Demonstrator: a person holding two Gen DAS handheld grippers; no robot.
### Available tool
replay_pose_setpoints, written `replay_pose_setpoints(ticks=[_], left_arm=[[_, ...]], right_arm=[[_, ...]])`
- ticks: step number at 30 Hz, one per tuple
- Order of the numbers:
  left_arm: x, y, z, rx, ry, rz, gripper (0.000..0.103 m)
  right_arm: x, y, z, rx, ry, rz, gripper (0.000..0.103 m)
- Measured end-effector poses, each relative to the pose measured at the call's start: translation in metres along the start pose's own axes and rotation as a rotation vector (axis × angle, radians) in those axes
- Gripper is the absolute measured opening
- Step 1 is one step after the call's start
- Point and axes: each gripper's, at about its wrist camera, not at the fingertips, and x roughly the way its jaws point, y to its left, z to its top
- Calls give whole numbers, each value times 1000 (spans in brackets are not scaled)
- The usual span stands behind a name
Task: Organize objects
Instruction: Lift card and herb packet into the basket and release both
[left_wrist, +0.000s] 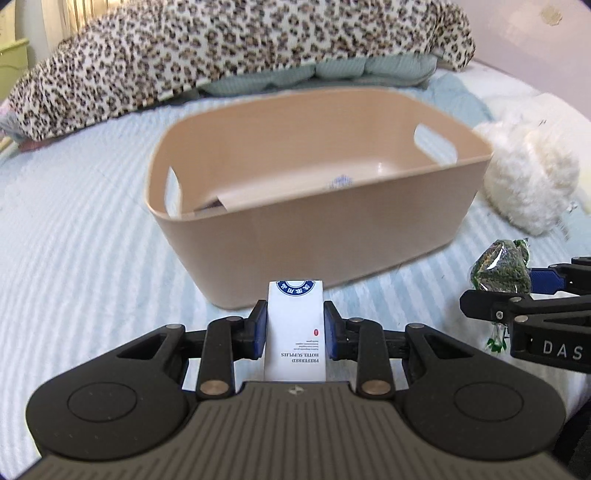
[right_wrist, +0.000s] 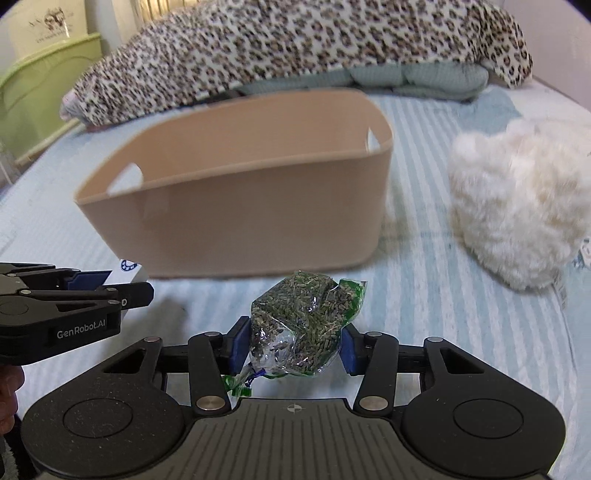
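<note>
A beige plastic bin (left_wrist: 314, 236) with handle cutouts stands on the striped bed, straight ahead; it also shows in the right wrist view (right_wrist: 236, 206). Some flat items lie in its bottom. My left gripper (left_wrist: 294, 328) is shut on a white hotel-supplies box (left_wrist: 294, 332), held in front of the bin's near wall. My right gripper (right_wrist: 291, 341) is shut on a clear bag of dried green herbs (right_wrist: 299, 328), also short of the bin. The bag (left_wrist: 500, 269) and right gripper show at the right edge of the left wrist view. The left gripper (right_wrist: 110, 286) shows at the left of the right wrist view.
A fluffy white plush (right_wrist: 517, 210) lies on the bed right of the bin; it also shows in the left wrist view (left_wrist: 528, 173). A leopard-print blanket (left_wrist: 221, 51) and a teal quilt (left_wrist: 369, 72) lie behind the bin. A green bed frame (right_wrist: 40, 85) is far left.
</note>
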Motion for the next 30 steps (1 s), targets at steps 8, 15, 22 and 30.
replay_pose_setpoints(ticks=[8,15,22,30], left_arm=[[-41,4,24,0,-122,3,32],[-40,14,64,-44,-199,47,32],[-2,18,100,-77,-179,95,32],[57,18,116,-74,-104,150,32]], right_arm=[[-40,1,31,-11,-136,16,46],[-54,-6,77,8,-253,3,46],[-28,-5,116,4,-276,-31,46],[32,1,133,-37,-198,-92,46]])
